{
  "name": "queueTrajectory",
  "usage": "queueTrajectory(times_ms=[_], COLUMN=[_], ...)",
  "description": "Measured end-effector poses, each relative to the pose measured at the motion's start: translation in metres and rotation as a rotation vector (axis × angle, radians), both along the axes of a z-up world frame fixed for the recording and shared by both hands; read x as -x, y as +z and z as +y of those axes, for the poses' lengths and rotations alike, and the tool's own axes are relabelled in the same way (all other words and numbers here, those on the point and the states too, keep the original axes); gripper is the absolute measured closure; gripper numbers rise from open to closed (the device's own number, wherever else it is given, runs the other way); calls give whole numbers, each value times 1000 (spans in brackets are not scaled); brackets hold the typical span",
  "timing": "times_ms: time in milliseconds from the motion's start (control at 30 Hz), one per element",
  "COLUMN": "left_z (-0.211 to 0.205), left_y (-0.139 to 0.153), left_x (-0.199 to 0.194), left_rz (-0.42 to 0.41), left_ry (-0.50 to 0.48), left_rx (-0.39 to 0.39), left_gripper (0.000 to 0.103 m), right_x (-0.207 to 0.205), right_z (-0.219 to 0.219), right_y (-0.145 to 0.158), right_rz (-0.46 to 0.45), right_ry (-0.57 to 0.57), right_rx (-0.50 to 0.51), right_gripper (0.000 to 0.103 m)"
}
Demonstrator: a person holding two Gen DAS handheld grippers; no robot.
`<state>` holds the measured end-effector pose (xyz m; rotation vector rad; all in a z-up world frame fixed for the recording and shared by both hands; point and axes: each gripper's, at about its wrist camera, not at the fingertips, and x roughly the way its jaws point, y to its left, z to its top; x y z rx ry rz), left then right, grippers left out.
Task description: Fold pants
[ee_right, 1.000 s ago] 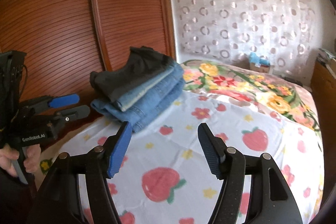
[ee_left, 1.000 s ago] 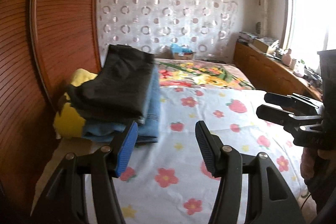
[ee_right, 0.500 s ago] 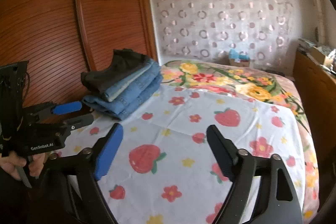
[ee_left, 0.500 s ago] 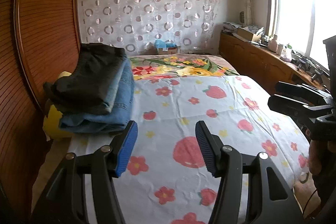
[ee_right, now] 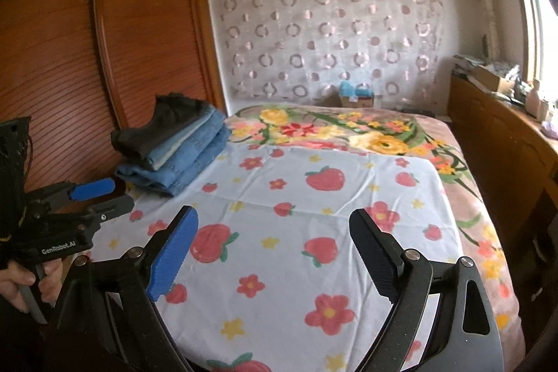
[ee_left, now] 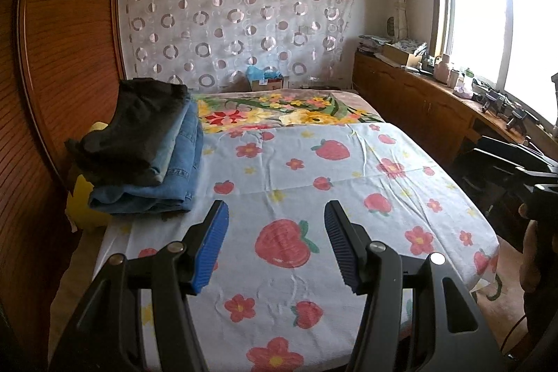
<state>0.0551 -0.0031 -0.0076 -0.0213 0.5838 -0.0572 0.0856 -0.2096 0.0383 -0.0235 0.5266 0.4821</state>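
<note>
Pants (ee_left: 146, 149) sit folded in a stack at the left of both frames, dark pair on top of blue denim ones, on the left edge of the bed (ee_left: 348, 197) against the wooden wardrobe (ee_left: 62, 58), with something yellow (ee_left: 82, 208) tucked under them. The stack's long axis runs away from the cameras toward the curtain (ee_left: 230, 23) on the far wall. It lies ahead and to the left of both grippers, well apart from each. The left gripper (ee_left: 275, 232) hovers over the strawberry-print sheet (ee_left: 383, 190) with jaws apart and nothing between them; the right gripper (ee_right: 272, 250) does likewise, jaws spread wider and empty. Judging from the right wrist view, where the left gripper shows at the lower left below the stack, the left hand is the nearer one. No unfolded pants show on the sheet, so the folding looks done, or another pair is out of view.
</note>
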Motion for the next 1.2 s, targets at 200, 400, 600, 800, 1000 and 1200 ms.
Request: queueTrajectory(times_ms=[200, 400, 600, 800, 1000, 1200], left_z=[-4, -4, 0, 1, 2, 4], left_y=[21, 40, 51, 52, 51, 51], left_x=[8, 18, 30, 33, 34, 34], left_rz=[-38, -82, -119, -127, -127, -127], left_ry=[6, 7, 10, 19, 24, 28], left_rx=[-7, -14, -4, -1, 0, 4], left_gripper=[46, 46, 46, 46, 46, 46], right_x=[12, 22, 31, 34, 34, 34], right_z=[-12, -20, -19, -18, -18, -19], right_y=[18, 33, 44, 45, 44, 44], right_rz=[-49, -90, -133, -142, -142, -140], right_ry=[-55, -90, -118, -122, -121, -126], right_rx=[-4, -16, -3, -2, -1, 1], right_gripper=[13, 13, 13, 13, 13, 13])
